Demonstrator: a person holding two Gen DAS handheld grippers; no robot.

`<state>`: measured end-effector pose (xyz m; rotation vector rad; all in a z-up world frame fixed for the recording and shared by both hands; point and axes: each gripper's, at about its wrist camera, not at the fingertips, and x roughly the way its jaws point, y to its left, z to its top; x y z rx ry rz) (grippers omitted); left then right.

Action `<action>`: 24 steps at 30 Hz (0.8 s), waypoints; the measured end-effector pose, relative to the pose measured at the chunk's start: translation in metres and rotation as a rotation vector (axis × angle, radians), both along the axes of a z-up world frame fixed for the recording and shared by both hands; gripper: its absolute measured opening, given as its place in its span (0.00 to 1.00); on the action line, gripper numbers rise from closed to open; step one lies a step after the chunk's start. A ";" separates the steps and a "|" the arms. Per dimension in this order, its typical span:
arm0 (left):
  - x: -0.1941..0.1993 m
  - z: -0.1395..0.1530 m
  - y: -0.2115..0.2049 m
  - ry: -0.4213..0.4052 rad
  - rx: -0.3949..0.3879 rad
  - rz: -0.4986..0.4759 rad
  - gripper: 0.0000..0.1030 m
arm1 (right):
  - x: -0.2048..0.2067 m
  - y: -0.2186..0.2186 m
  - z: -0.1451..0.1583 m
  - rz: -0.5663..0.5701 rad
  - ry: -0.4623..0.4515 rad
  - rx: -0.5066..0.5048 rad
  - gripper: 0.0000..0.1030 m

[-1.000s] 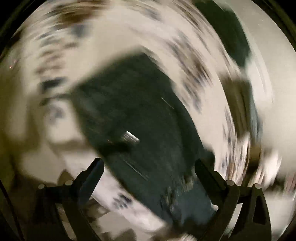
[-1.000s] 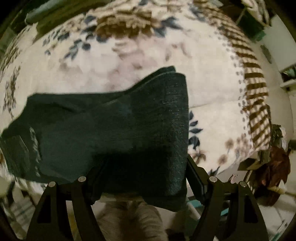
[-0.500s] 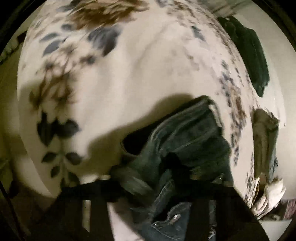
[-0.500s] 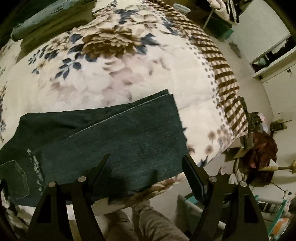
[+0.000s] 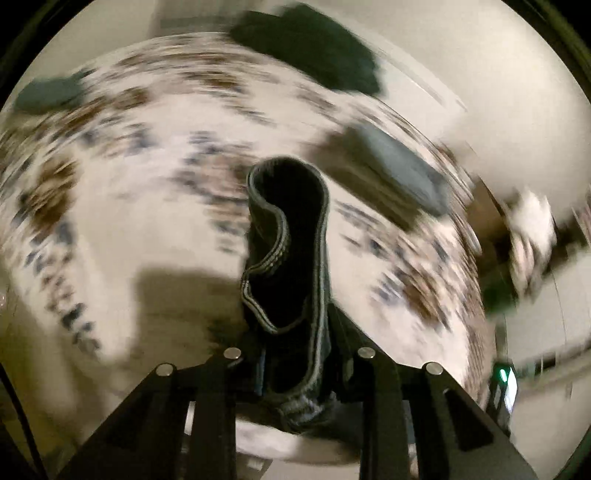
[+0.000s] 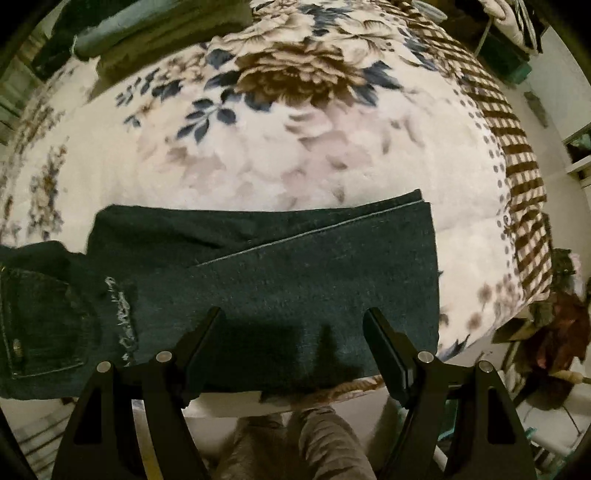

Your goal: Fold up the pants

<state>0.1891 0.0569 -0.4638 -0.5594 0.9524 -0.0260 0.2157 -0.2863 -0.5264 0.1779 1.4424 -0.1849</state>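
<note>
Floral blanket (image 6: 332, 147) covers bed; folded clothes (image 6: 147, 33) at far edge; clutter (image 6: 554, 332) on floor.

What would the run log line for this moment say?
left gripper: shut on jeans waistband | right gripper: open above jeans | floral blanket

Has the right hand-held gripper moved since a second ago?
Yes. The right hand-held gripper backed toward the bed's near edge, open; the jeans now lie farther ahead on the floral blanket.

Left gripper (image 5: 295, 332) is clamped on a looped edge of the dark jeans (image 5: 291, 236), which sticks up between its fingers. Behind it the floral blanket (image 5: 147, 206) is all blur, with dark clothes (image 5: 314, 48) at its far edge.
</note>
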 end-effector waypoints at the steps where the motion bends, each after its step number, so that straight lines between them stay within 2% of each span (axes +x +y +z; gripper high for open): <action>1: 0.004 0.002 -0.019 0.003 0.004 -0.044 0.22 | -0.003 -0.012 0.005 -0.013 -0.008 0.014 0.76; 5: 0.025 -0.015 -0.119 0.044 0.040 -0.254 0.21 | -0.016 -0.067 0.014 -0.077 -0.013 0.056 0.76; 9: 0.040 -0.068 -0.201 0.143 0.129 -0.410 0.21 | -0.027 -0.123 0.003 -0.150 0.007 0.121 0.76; 13: 0.050 -0.117 -0.241 0.233 0.203 -0.477 0.21 | -0.029 -0.164 -0.016 -0.199 0.029 0.157 0.77; 17: 0.050 -0.133 -0.254 0.276 0.225 -0.512 0.25 | -0.027 -0.180 -0.025 -0.211 0.031 0.211 0.76; 19: 0.058 -0.128 -0.247 0.316 0.165 -0.503 0.34 | -0.025 -0.181 -0.024 -0.205 0.025 0.280 0.76; 22: 0.058 -0.100 -0.231 0.323 0.019 -0.501 0.59 | -0.021 -0.174 -0.015 -0.182 -0.010 0.398 0.77; 23: 0.058 -0.088 -0.222 0.311 0.002 -0.485 0.85 | -0.017 -0.167 -0.012 -0.163 -0.020 0.452 0.81; 24: 0.054 -0.077 -0.214 0.291 0.008 -0.463 0.97 | -0.014 -0.161 -0.011 -0.146 -0.026 0.493 0.83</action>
